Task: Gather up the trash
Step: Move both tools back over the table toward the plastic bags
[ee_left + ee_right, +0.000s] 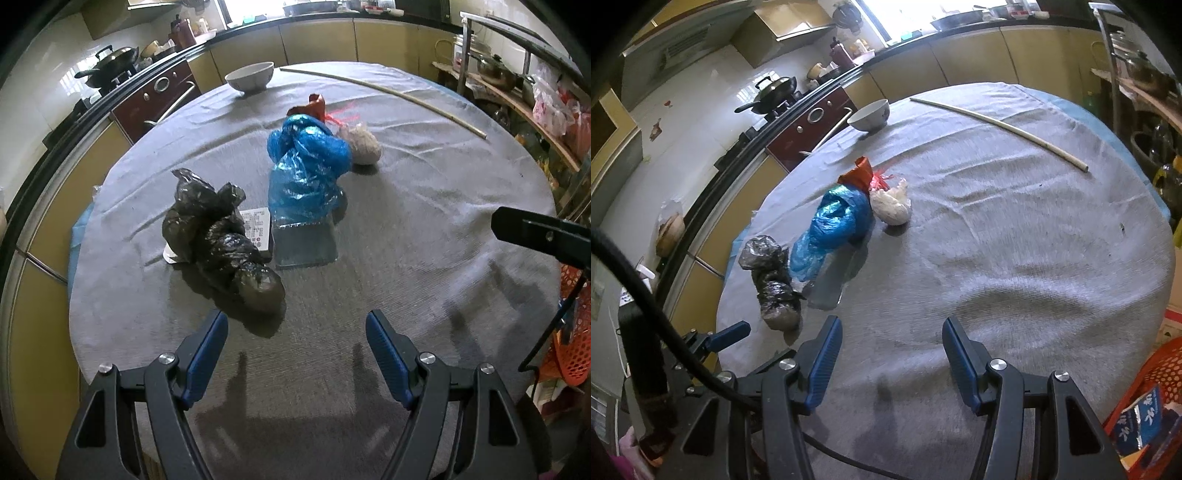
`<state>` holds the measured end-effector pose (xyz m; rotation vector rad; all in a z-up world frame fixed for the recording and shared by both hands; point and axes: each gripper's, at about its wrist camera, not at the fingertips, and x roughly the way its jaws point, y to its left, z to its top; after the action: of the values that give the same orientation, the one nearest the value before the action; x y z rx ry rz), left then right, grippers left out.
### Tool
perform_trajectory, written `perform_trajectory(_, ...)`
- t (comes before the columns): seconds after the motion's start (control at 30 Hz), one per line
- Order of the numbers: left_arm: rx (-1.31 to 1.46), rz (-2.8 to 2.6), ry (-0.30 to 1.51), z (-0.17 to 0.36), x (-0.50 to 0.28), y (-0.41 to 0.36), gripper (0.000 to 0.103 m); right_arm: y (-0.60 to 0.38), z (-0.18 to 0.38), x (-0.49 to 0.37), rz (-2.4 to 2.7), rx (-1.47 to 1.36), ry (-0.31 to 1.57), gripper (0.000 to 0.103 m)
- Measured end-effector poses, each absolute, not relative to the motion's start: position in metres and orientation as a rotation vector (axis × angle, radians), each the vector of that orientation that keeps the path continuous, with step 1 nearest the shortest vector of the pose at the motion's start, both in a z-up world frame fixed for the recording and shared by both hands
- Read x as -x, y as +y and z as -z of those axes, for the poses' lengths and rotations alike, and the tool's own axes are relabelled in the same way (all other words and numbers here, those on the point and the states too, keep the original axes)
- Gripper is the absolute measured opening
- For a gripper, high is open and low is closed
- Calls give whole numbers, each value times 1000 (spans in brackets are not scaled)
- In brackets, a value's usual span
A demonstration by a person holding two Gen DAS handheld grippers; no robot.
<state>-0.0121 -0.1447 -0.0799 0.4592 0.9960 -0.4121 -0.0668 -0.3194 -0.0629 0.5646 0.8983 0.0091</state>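
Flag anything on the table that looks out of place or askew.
A long thin stick lies slantwise across the far side of the grey tablecloth, odd beside a bowl. Crumpled bags, black, blue and whitish, lie strewn mid-table. Nothing looks spilled.

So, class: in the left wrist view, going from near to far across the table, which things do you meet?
Black bag → blue bag → white bag → red wrapper → bowl.

Two wrist fisheyes angled down over the table (pixel 424 221), side by side, sharing the trash pile (pixel 306 177).
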Motion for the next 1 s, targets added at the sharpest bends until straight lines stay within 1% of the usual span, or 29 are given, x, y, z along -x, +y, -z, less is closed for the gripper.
perform_trajectory(0.37, -471, 396, 1033, 92, 5, -146, 78, -323, 78, 54, -15, -588, 923, 60)
perform_trajectory(1.0, -471, 394, 1047, 98, 0, -144, 78, -325, 83, 48, -17, -602, 934, 60)
